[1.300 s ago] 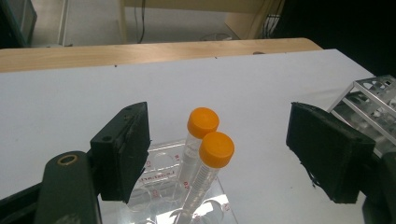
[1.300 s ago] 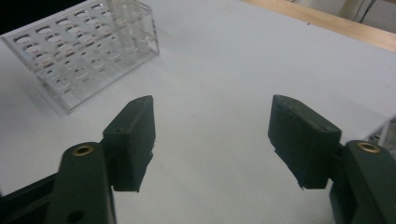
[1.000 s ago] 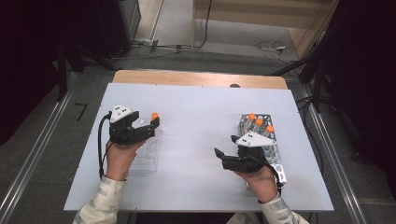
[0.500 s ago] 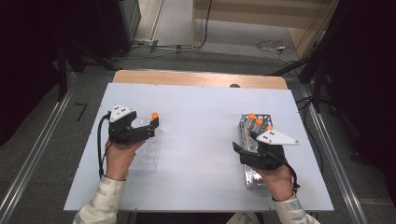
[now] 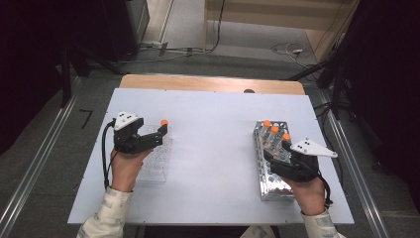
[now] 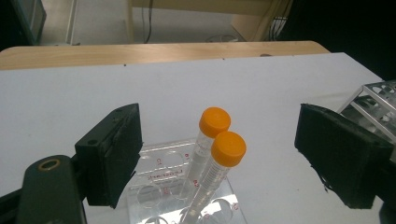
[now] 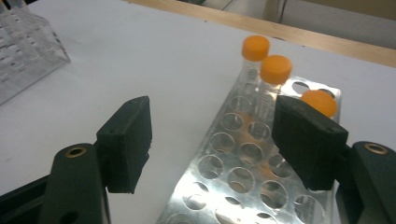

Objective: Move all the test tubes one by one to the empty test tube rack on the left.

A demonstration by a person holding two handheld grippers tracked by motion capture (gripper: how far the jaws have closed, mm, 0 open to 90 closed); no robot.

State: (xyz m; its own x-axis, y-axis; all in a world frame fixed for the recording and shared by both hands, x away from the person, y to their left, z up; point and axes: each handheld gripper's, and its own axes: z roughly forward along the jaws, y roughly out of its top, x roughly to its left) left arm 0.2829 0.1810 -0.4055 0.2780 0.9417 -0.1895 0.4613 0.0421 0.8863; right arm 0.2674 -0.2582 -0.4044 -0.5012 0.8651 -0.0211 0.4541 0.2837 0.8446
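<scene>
1. Centrally in the left gripper view, two orange-capped tubes (image 6: 215, 156) are seen standing tilted in a clear plastic rack (image 6: 161, 179), between the widely spread jaws of the left gripper (image 6: 236, 154), untouched by either pad.
2. At the left of the high view, the left gripper (image 5: 159, 133) is held over the clear plastic rack (image 5: 154, 166) on the white table (image 5: 213, 129).
3. At the right of the high view, the right gripper (image 5: 275, 154) is held over the metal rack (image 5: 270, 183).
4. Toward the upper right of the right gripper view, three orange-capped tubes (image 7: 275, 70) are shown upright in the metal rack (image 7: 233, 182); the jaws are spread apart, with nothing pinched.
</scene>
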